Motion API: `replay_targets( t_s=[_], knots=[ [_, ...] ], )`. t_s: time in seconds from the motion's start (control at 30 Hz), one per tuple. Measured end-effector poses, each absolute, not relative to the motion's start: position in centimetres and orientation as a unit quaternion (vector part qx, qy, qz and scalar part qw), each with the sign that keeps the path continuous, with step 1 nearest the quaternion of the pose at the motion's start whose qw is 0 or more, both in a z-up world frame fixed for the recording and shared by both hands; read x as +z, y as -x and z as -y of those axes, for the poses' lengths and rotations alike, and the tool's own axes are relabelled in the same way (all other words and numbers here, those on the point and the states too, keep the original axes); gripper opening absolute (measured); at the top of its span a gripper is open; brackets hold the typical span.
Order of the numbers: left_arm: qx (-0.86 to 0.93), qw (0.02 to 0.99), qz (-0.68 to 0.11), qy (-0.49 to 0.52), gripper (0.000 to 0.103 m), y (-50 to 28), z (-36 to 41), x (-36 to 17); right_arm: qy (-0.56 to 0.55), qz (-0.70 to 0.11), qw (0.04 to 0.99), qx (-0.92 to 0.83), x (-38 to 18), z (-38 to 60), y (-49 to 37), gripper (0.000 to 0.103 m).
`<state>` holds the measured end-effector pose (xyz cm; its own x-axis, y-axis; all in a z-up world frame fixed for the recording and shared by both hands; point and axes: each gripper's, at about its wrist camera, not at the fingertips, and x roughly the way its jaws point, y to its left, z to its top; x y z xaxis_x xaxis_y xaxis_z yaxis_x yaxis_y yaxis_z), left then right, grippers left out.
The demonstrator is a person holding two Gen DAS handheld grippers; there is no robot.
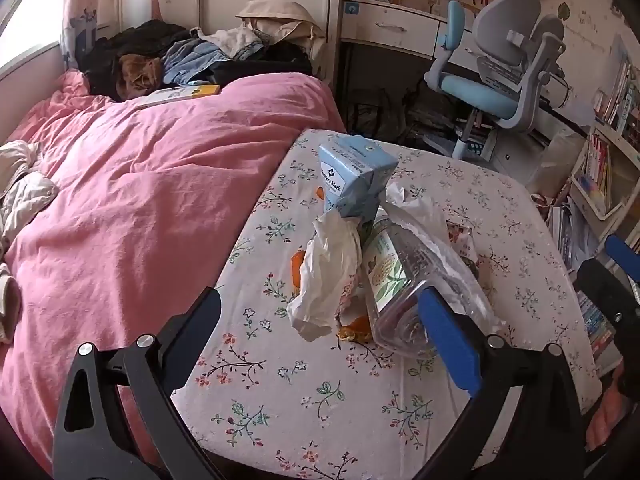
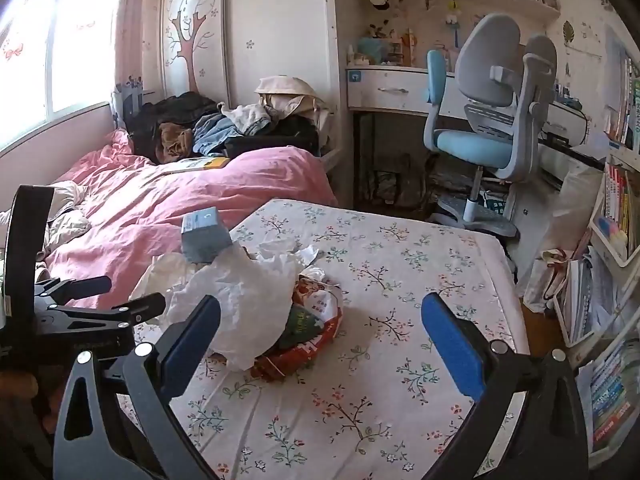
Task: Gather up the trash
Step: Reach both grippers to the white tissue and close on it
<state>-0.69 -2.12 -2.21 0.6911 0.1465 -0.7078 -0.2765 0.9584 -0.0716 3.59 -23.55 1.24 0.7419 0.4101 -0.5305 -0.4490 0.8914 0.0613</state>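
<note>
My left gripper (image 1: pixel 320 340) stands with its fingers (image 1: pixel 448 344) spread as wide as they go, gripping nothing. Between them, on the floral-clothed surface (image 1: pixel 320 400), lies the heap of trash. The right-hand blue pad sits in front of the base of a clear plastic bottle (image 1: pixel 404 280) lying on its side; whether it touches the bottle I cannot tell. Against the bottle leans a crumpled white tissue (image 1: pixel 324 276), with orange peel (image 1: pixel 354 326) showing beneath it. A light blue carton (image 1: pixel 356 176) rises tilted from the far side of the heap.

My right gripper (image 2: pixel 320 340) is likewise wide open and empty, its fingers (image 2: pixel 450 344) hovering over bare cloth. From this side the heap lies toward my left-hand finger: crumpled white paper (image 2: pixel 236 292) just past that pad, a red printed wrapper (image 2: pixel 316 332) under it, the blue carton behind. My left gripper's black frame (image 2: pixel 80 312) shows at the left edge.

A bed with a pink duvet (image 1: pixel 140 200) lies beside the surface, and a blue-and-grey chair (image 2: pixel 488 120) stands beyond it.
</note>
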Motion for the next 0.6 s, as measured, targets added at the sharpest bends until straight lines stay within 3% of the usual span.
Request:
replay_targets(
  t_s=[0.6],
  knots=[
    [0.156,0.902,-0.373,0.154,0.096,1.2,-1.3,-2.3,0.042,-0.291,0.923,0.246,0.8,22.8,-3.3,0.097]
  ],
)
